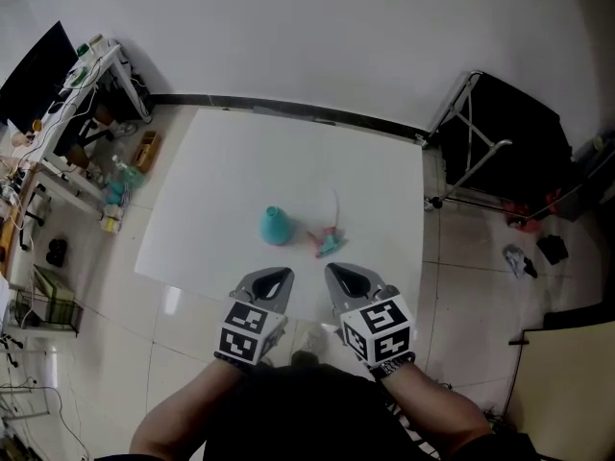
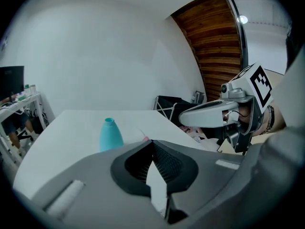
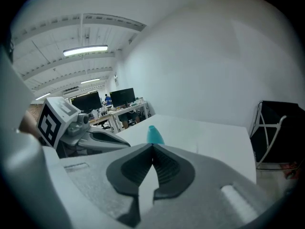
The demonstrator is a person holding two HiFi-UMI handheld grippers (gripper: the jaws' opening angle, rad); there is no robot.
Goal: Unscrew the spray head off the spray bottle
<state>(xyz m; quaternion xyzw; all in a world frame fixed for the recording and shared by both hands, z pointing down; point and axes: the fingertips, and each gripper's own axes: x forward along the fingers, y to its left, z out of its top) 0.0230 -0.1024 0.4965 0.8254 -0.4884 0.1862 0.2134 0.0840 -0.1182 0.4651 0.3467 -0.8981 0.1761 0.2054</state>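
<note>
Spray bottle (image 1: 275, 226) stands upright mid-desk (image 1: 231, 152), open neck pointing up. The spray head (image 1: 330, 242) lies just right of it (apart), thin tube pointing away from the person. Left gripper (image 1: 277, 277) and right gripper (image 1: 338, 273) hover closed, empty, near the desk's front edge.

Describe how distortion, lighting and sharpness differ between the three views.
Head view: edges bend, light is soft and even, the teal bottle is small but clear on the white table. Left gripper view: strong fisheye, black corners, bottle fairly sharp. Right gripper view: same fisheye and dark corners; a ceiling lamp shines bright.
</note>
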